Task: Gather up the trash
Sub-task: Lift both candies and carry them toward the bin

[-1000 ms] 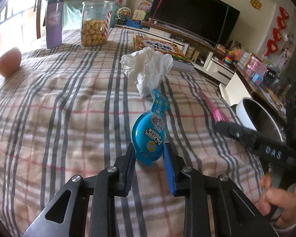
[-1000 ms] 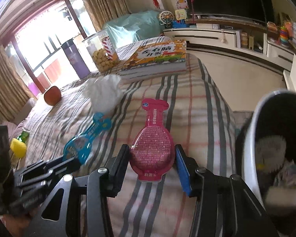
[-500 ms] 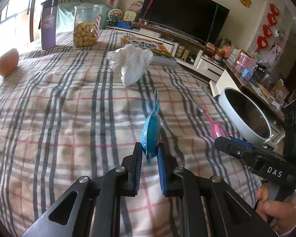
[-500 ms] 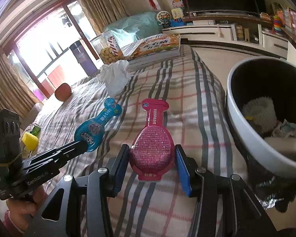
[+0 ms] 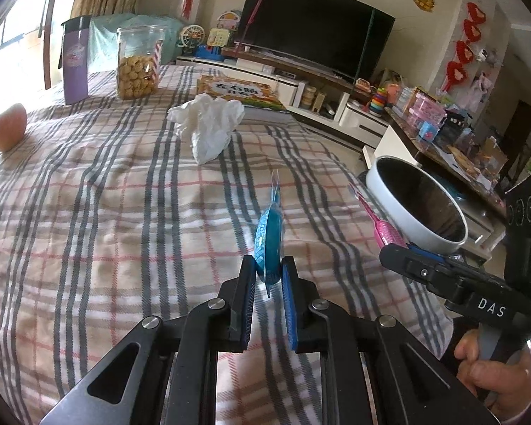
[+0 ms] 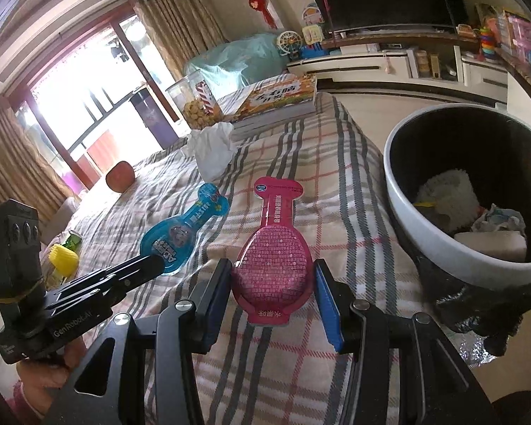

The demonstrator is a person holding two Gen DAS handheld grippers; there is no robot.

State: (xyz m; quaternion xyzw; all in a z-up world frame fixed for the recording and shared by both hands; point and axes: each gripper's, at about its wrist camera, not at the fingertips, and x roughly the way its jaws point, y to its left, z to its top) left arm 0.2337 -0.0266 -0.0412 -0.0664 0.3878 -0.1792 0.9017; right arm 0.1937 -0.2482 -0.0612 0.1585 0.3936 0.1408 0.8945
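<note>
My left gripper (image 5: 267,276) is shut on a blue candy wrapper (image 5: 268,240), held edge-on above the plaid cloth; the wrapper also shows in the right wrist view (image 6: 180,235). My right gripper (image 6: 272,285) is shut on a pink candy wrapper (image 6: 274,251), held flat above the cloth; it shows edge-on in the left wrist view (image 5: 380,225). A white trash bin (image 6: 400,191) with a black liner stands to the right, off the cloth's edge, with trash inside; it also shows in the left wrist view (image 5: 382,180). A crumpled white tissue (image 5: 209,125) lies farther back on the cloth.
On the plaid cloth (image 5: 88,212) stand a cookie jar (image 5: 138,67), a purple flask (image 5: 75,65), an apple (image 5: 7,131) and a book (image 5: 240,94). A TV stand (image 5: 322,106) and cluttered shelves lie beyond. A yellow object (image 6: 64,255) sits at the left.
Both grippers have lifted their wrappers off the cloth. The blue wrapper turned from flat to edge-on as the left gripper closed. The bin has come closer in the right view.
</note>
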